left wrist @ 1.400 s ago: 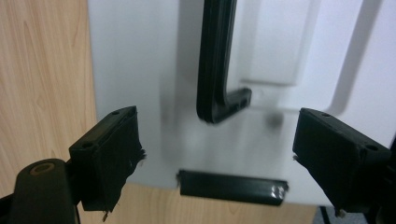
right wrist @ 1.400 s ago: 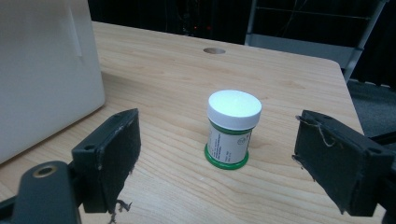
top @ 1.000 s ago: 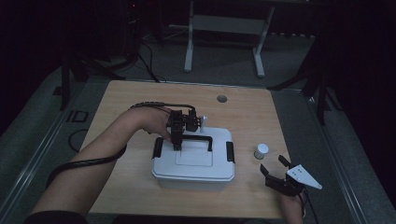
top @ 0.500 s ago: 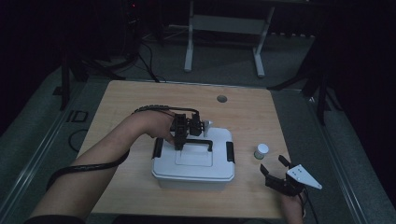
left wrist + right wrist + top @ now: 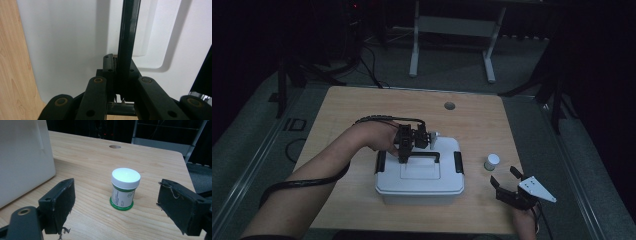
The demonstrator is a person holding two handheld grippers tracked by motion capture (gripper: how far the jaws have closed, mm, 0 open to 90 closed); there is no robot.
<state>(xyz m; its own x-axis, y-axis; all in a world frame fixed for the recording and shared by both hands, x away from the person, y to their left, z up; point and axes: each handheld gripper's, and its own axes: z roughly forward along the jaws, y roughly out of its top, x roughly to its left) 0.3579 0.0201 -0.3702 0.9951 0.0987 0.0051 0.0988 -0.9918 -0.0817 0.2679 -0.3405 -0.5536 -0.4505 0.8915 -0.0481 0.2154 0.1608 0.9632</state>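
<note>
A white lidded box (image 5: 419,180) sits mid-table with a black carry handle (image 5: 426,154) on its lid. My left gripper (image 5: 403,159) points down at the handle's left end. In the left gripper view the jaws (image 5: 120,67) have just been closing and are now shut on the handle bar (image 5: 128,30), which runs up over the white lid (image 5: 65,37). My right gripper (image 5: 503,175) rests open near the table's front right. A small white-capped jar with a green base (image 5: 125,188) stands upright on the wood ahead of its spread jaws (image 5: 121,203), untouched.
Black latches (image 5: 458,162) clip the box's short sides. The jar (image 5: 492,161) stands just right of the box. A round cable hole (image 5: 449,105) lies in the wooden table (image 5: 362,110) at the back. A metal frame (image 5: 452,30) stands on the floor beyond.
The left gripper's jaws have drawn together on the box handle while the hand shifted only slightly. The right gripper and the jar have kept still.
</note>
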